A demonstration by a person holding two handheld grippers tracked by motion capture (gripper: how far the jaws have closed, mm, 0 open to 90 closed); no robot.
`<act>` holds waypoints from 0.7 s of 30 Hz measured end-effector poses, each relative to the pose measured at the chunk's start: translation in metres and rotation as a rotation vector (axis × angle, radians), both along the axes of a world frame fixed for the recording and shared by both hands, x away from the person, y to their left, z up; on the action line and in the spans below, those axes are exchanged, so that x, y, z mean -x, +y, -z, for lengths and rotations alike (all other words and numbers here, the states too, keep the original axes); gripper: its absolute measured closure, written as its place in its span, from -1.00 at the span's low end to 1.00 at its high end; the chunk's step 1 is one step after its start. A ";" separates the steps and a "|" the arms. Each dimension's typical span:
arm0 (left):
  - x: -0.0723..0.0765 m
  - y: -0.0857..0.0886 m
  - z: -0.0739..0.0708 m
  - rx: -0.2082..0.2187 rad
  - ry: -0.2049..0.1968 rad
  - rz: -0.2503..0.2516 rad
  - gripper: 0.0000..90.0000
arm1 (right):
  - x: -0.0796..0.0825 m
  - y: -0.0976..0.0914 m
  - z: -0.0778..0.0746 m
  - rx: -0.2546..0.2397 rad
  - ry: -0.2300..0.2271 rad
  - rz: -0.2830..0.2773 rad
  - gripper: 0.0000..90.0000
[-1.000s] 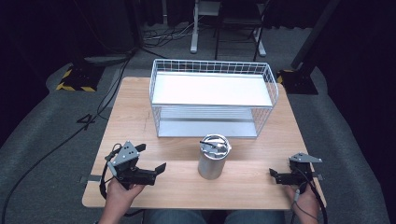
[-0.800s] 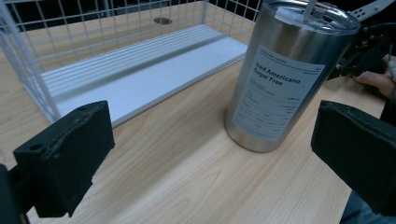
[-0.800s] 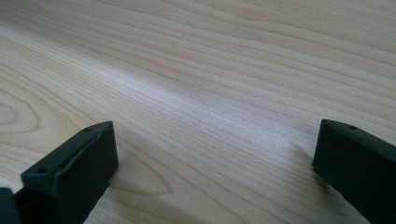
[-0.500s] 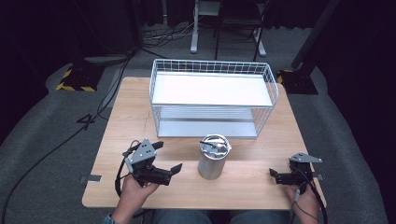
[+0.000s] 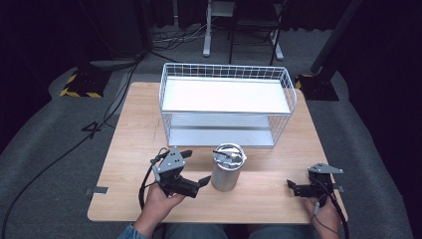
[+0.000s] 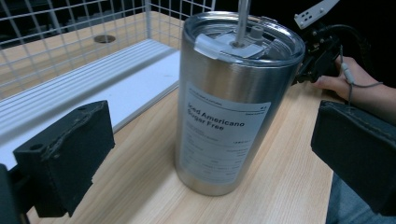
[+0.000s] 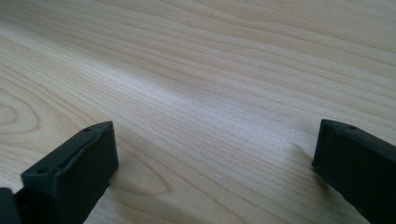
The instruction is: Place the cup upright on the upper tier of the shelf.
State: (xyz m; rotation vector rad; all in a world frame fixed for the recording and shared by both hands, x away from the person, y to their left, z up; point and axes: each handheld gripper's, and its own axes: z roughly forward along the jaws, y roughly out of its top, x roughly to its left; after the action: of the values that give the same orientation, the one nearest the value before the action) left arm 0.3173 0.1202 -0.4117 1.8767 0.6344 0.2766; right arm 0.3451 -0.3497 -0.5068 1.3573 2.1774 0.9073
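Since the frame 1 s ago the left tool (image 5: 195, 167) has travelled right along the near part of the table (image 5: 134, 129), from out by the near left corner to just beside the steel tumbler (image 5: 227, 168); the right tool (image 5: 292, 186) has kept its place near the right edge, and the tumbler has not shifted.

The left tool is spread wide, 1 jaw toward the far side and 1 toward the near side, with its opening turned to the right at the tumbler. In the left gripper view the tumbler (image 6: 233, 102) stands between the 2 black jaws but farther on, so the pads are not yet level with its wall and nothing touches. The tumbler is upright, its long axis vertical, lid on with a straw rising through it, label facing the left tool. It lies directly right of the left tool, clearly nearer to it than to the right tool, which is well apart on the other side.

The right tool is also spread, empty, low over bare wood.

Beyond the tumbler, on the far half of the table, stands the white wire rack (image 5: 226, 107) with 2 shelves, its front edge near the tumbler but apart
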 end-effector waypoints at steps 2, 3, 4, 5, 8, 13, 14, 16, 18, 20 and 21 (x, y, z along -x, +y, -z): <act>-0.001 -0.004 0.001 0.012 0.001 0.013 -1.00 | 0.000 0.000 0.000 0.000 0.000 0.000 -1.00; -0.002 -0.006 0.002 0.020 -0.002 0.014 -1.00 | 0.000 0.000 0.000 0.000 0.000 0.000 -1.00; -0.002 -0.008 0.003 0.024 -0.003 0.019 -1.00 | 0.000 0.000 0.000 0.000 0.000 0.000 -1.00; -0.003 -0.010 0.004 0.030 -0.002 0.022 -1.00 | 0.000 0.000 0.000 0.000 0.000 0.000 -1.00; -0.006 -0.017 0.007 0.034 -0.005 0.022 -1.00 | 0.000 0.000 0.000 0.000 0.000 0.000 -1.00; -0.010 -0.027 0.011 0.043 0.010 0.013 -1.00 | 0.000 0.000 0.000 0.000 0.000 0.000 -1.00; -0.010 -0.027 0.011 0.043 0.010 0.013 -1.00 | 0.000 0.000 0.000 0.000 0.000 0.000 -1.00; -0.012 -0.032 0.012 0.044 0.008 0.012 -1.00 | 0.000 0.000 0.000 0.000 0.000 0.000 -1.00; -0.012 -0.036 0.013 0.046 0.005 0.008 -1.00 | 0.000 0.000 0.000 0.000 0.000 0.000 -1.00; -0.013 -0.038 0.013 0.050 0.008 0.006 -1.00 | 0.000 0.000 0.000 0.000 0.000 0.000 -1.00; -0.014 -0.041 0.014 0.050 0.005 0.007 -1.00 | 0.000 0.000 0.000 0.000 0.000 0.000 -1.00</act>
State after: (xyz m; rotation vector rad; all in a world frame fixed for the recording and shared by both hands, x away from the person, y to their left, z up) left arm 0.3313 0.0793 -0.4254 1.8316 0.6330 0.2494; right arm 0.3451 -0.3497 -0.5068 1.3573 2.1773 0.9073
